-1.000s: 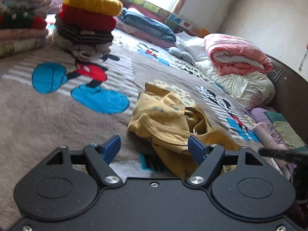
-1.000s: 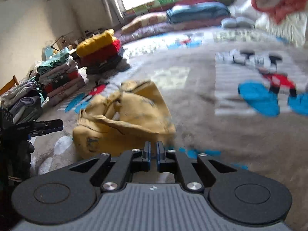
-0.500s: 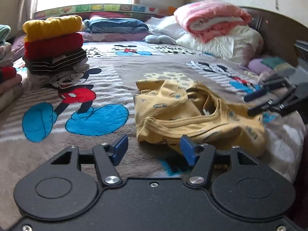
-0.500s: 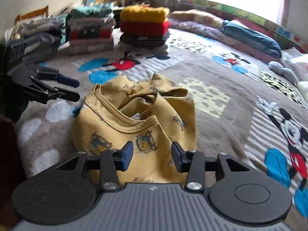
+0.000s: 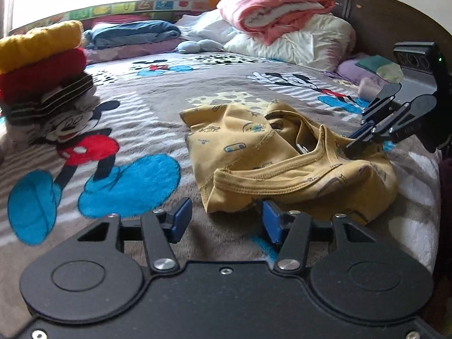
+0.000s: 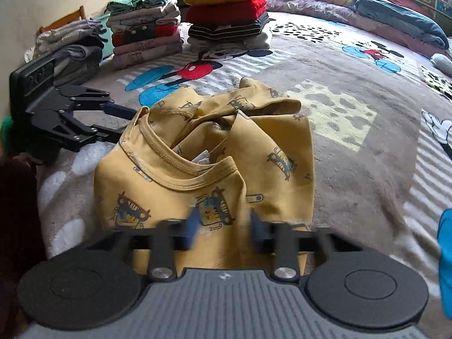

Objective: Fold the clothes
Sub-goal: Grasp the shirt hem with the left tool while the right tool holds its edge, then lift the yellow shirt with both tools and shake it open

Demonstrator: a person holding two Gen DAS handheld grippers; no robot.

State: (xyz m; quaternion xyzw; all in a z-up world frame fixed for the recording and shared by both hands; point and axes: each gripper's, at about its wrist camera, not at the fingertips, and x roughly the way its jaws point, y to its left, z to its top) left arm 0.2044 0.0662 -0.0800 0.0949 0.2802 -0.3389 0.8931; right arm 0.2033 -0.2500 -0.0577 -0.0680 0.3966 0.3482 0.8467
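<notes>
A crumpled yellow child's shirt (image 5: 282, 155) with small car prints lies on the Mickey Mouse blanket (image 5: 141, 130); it also shows in the right wrist view (image 6: 203, 175). My left gripper (image 5: 223, 220) is open and empty, its blue pads just short of the shirt's near hem. My right gripper (image 6: 223, 223) is open, its blurred pads low over the shirt's front edge. Each gripper shows in the other's view: the right one (image 5: 364, 138) at the shirt's collar side, the left one (image 6: 113, 121) at the shirt's left edge.
Stacks of folded clothes (image 6: 226, 8) stand at the blanket's far side, with more piles (image 6: 144, 34) beside them. A rolled pink quilt (image 5: 276, 8) on white bedding and pillows (image 5: 132, 34) lie by the headboard. The bed edge runs near the right gripper (image 5: 423, 175).
Both grippers have swung round and closed in on the yellow shirt from opposite sides. The right gripper, shut a second ago, has opened.
</notes>
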